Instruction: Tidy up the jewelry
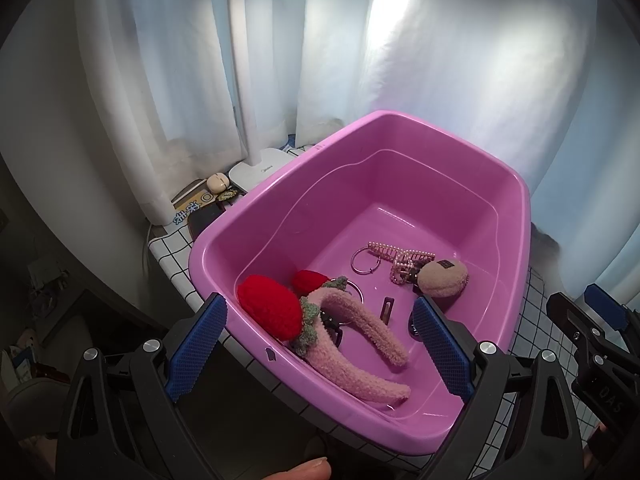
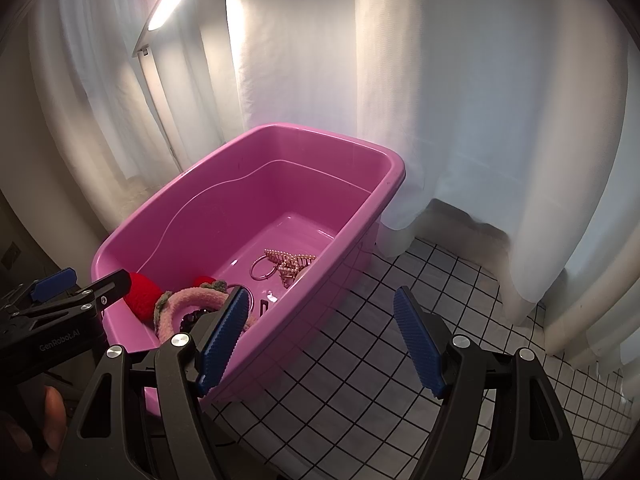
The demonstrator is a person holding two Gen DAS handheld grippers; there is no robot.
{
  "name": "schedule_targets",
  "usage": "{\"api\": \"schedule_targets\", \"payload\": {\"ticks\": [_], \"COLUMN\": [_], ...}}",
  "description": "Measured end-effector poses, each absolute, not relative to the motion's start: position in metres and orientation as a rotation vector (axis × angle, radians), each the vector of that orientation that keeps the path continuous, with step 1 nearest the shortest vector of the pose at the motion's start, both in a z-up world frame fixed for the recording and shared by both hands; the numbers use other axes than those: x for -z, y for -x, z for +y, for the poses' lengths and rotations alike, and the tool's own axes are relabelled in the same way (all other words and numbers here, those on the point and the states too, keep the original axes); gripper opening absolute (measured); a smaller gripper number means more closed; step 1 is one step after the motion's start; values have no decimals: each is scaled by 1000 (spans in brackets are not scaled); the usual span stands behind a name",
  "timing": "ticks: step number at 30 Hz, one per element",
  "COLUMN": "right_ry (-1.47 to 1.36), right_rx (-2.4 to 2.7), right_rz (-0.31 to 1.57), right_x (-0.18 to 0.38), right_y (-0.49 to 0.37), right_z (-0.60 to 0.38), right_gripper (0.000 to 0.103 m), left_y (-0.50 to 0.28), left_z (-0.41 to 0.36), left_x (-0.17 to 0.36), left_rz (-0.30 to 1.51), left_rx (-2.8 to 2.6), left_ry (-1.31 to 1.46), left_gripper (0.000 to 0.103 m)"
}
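A pink plastic tub [image 1: 516, 200] stands on the tiled table and shows in the right wrist view [image 2: 360, 216] too. In it lie a fuzzy pink headband [image 1: 360, 344] with red knitted strawberries [image 1: 270, 310], a pearl hair claw [image 1: 404, 258], a silver hoop [image 1: 362, 262], a beige puff [image 1: 442, 278] and a small dark clip [image 1: 386, 310]. My left gripper [image 1: 320, 344] is open and empty, above the tub's near end. My right gripper [image 2: 320, 340] is open and empty, astride the tub's near right wall. The headband [image 2: 192, 300] and hair claw [image 2: 288, 262] show there.
The table has a white cloth with a black grid [image 2: 400, 320]. A white desk lamp base [image 1: 260, 166], a small cream case [image 1: 218, 182] and a phone [image 1: 204, 218] sit left of the tub. White curtains [image 2: 480, 120] hang close behind.
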State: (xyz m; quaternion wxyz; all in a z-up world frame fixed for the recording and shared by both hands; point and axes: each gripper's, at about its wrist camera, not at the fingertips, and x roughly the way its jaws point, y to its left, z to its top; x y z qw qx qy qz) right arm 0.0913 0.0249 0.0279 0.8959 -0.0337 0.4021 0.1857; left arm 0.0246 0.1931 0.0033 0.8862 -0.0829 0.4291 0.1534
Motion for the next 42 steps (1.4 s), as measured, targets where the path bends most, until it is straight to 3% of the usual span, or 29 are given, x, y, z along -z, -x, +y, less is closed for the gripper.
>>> {"api": "schedule_targets", "payload": {"ticks": [42], "right_ry": [89], "right_rx": [-351], "right_rz": [835], "right_x": [-30], "right_y": [-89], "right_z": [25], "right_gripper": [72], "left_y": [-23], "left_z": [195], "left_x": [-4], "left_rz": [893], "left_rx": [-321], "left_ry": [170], "left_gripper": [92]}}
